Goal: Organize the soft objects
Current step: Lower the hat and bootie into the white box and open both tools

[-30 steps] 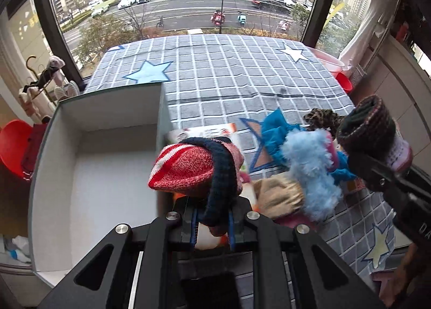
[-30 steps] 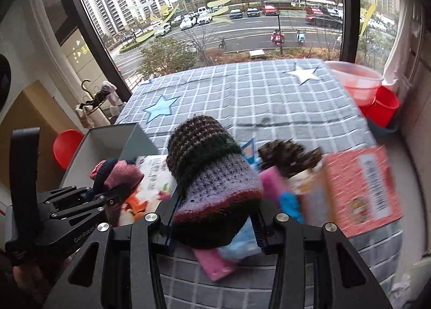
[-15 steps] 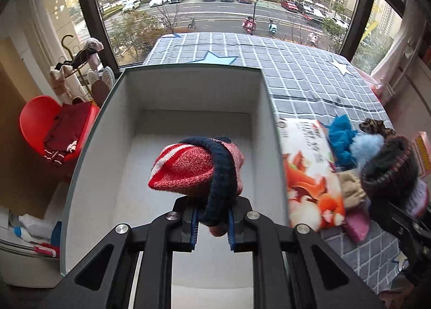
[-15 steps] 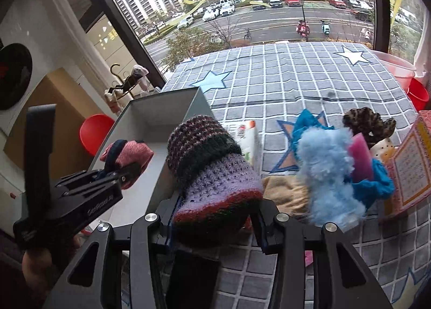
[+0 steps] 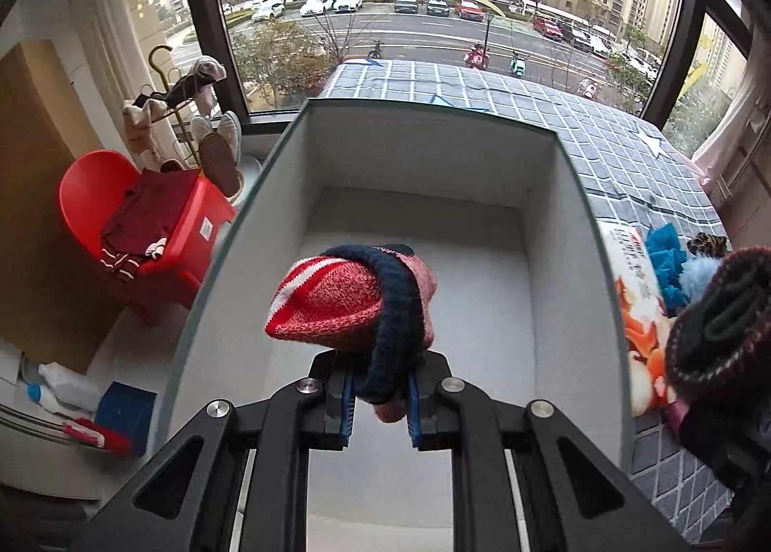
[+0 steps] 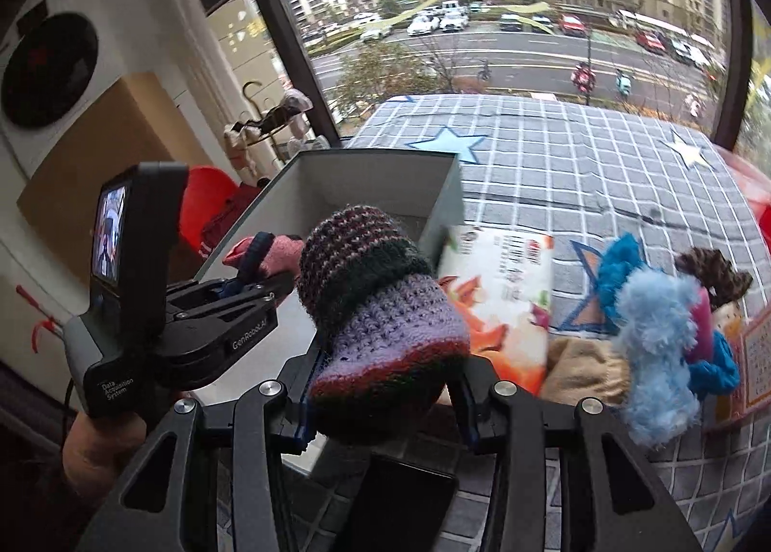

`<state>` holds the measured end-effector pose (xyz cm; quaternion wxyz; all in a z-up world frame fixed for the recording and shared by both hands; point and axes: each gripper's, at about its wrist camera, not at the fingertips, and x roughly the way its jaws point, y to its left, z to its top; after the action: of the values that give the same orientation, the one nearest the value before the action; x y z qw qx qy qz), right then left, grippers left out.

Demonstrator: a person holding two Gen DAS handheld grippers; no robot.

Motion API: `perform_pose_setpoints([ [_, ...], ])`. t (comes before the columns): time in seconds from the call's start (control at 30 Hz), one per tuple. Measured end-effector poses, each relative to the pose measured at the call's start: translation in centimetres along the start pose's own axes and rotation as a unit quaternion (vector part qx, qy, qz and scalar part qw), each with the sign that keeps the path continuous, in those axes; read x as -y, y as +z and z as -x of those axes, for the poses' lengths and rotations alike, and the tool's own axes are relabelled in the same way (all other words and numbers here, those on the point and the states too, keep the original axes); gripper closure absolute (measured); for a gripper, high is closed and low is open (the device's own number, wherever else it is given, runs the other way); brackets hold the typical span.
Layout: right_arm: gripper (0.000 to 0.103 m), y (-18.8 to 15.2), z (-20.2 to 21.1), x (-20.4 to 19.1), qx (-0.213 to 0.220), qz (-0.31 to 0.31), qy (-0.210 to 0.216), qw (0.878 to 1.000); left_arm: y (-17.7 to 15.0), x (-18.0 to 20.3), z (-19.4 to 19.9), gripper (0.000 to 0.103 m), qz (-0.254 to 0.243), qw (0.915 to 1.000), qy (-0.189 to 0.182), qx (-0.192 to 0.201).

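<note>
Left gripper clamps a red-and-navy knitted sock roll above the bare grey box; right gripper grips a purple-and-maroon knitted bundle (nothing boxed yet).

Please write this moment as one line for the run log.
left hand-held gripper: shut on red knit roll, above open grey box | right hand-held gripper: shut on purple knit roll, beside box

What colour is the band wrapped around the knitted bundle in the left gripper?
Navy blue band around a red-and-white striped knitted sock bundle; clearest in the left wrist view.
</note>
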<state>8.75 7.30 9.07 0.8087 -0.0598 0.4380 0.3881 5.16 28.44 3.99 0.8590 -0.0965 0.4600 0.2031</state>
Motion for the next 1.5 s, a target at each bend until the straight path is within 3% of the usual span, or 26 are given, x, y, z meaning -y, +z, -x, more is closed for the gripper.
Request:
perform_pose_setpoints([
  [0.1, 0.058, 0.2, -1.5, -1.2, -0.007, 0.021, 0.004, 1.000, 0.2, -1.2, -0.8, 0.085, 0.023, 0.9996, 0.015, 0.011],
  [0.2, 0.058, 0.6, -3.3, -2.0, -0.016, 0.039, 0.010, 0.999, 0.6, -2.2, -0.8, 0.085, 0.049, 0.9986, 0.003, 0.017],
  [0.3, 0.058, 0.6, -5.2, -2.6, -0.033, 0.049, 0.008, 0.998, 0.7, -1.8, 0.0, 0.084, 0.035, 0.9978, 0.035, 0.044],
  [0.5, 0.057, -0.1, -6.5, -3.3, -0.043, 0.075, -0.004, 0.996, 0.6, -2.3, -0.4, 0.084, 0.032, 0.9989, 0.024, 0.023],
  [0.9, 0.057, 0.1, -6.8, -4.0, -0.049, 0.085, 0.009, 0.995, 0.1, -1.9, -1.0, 0.084, -0.008, 0.9996, 0.019, -0.020],
  [1.03, 0.057, -0.1, -6.1, -3.4, -0.041, 0.086, 0.007, 0.995, 0.2, -2.3, -0.8, 0.084, 0.003, 0.9995, -0.006, -0.032],
  [1.17, 0.057, 1.0, -5.8, -2.4, -0.034, 0.082, -0.001, 0.996, 1.1, -3.2, -0.4, 0.084, 0.027, 0.9990, -0.015, -0.033],
  [1.3, 0.057, 2.6, -5.8, -1.6, -0.028, 0.083, -0.009, 0.996, 1.6, -3.0, -0.7, 0.084, 0.022, 0.9989, -0.016, -0.037],
  [1.5, 0.057, 6.3, -8.2, -1.3, -0.034, 0.089, -0.014, 0.995, 1.5, -2.9, -2.5, 0.084, 0.039, 0.9979, -0.013, -0.051],
])
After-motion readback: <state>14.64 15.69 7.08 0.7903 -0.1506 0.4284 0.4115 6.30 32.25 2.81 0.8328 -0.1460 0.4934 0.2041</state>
